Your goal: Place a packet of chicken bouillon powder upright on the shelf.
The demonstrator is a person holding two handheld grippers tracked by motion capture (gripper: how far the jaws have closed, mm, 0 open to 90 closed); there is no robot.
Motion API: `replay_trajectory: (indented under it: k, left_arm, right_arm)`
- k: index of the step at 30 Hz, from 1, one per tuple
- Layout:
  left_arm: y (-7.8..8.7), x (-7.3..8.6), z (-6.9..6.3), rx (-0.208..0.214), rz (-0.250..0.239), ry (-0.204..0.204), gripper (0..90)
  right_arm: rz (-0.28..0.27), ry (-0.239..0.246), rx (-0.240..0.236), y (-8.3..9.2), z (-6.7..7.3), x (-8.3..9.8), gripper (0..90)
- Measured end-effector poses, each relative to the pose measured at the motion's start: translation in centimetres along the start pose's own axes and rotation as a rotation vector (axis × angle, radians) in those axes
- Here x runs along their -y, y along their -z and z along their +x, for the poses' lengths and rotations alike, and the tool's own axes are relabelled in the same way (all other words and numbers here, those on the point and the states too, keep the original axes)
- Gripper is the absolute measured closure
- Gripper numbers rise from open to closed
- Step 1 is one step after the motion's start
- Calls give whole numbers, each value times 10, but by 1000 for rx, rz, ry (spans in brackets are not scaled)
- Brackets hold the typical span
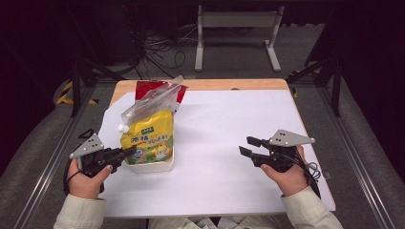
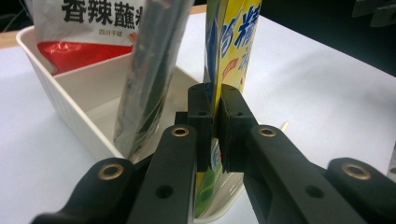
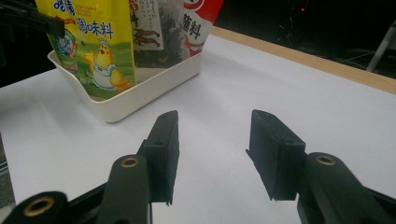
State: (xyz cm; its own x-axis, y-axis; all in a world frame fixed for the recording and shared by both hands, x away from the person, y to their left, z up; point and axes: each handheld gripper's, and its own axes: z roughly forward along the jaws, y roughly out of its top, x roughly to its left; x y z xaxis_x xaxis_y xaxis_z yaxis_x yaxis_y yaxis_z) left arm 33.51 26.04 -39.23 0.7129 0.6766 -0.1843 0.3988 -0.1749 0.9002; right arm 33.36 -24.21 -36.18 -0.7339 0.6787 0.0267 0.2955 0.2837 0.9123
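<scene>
A yellow seasoning pouch (image 1: 148, 136) stands in a white tray (image 1: 160, 165) at the table's left, with a clear bag (image 1: 148, 102) and a red packet (image 1: 145, 88) behind it. My left gripper (image 1: 128, 151) is shut on the yellow pouch's near edge. In the left gripper view the yellow pouch (image 2: 233, 42) runs up from between the closed jaws of the left gripper (image 2: 217, 126). My right gripper (image 1: 249, 145) rests at the table's right, open with nothing between its fingers. The right gripper view shows the right gripper (image 3: 212, 156) over bare white surface, the yellow pouch (image 3: 93, 42) farther off.
The white tray's wall (image 2: 60, 100) is at the left in the left gripper view, with the clear bag (image 2: 149, 70) and red packet (image 2: 88, 28) inside. A white sheet (image 1: 229, 129) covers the wooden table (image 1: 215, 85). A metal stand (image 1: 236, 33) is on the floor behind.
</scene>
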Motion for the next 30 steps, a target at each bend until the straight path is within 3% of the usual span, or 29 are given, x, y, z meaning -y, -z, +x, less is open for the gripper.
replay_trajectory:
  k: [25,30]
  left_arm:
    - [-1,8,10,0,6,51,842]
    - [-1,8,4,-30,14,23,784]
  right_arm:
    - [0,-3,1,-1,0,1,519]
    - [-2,-4,3,0,-1,1,515]
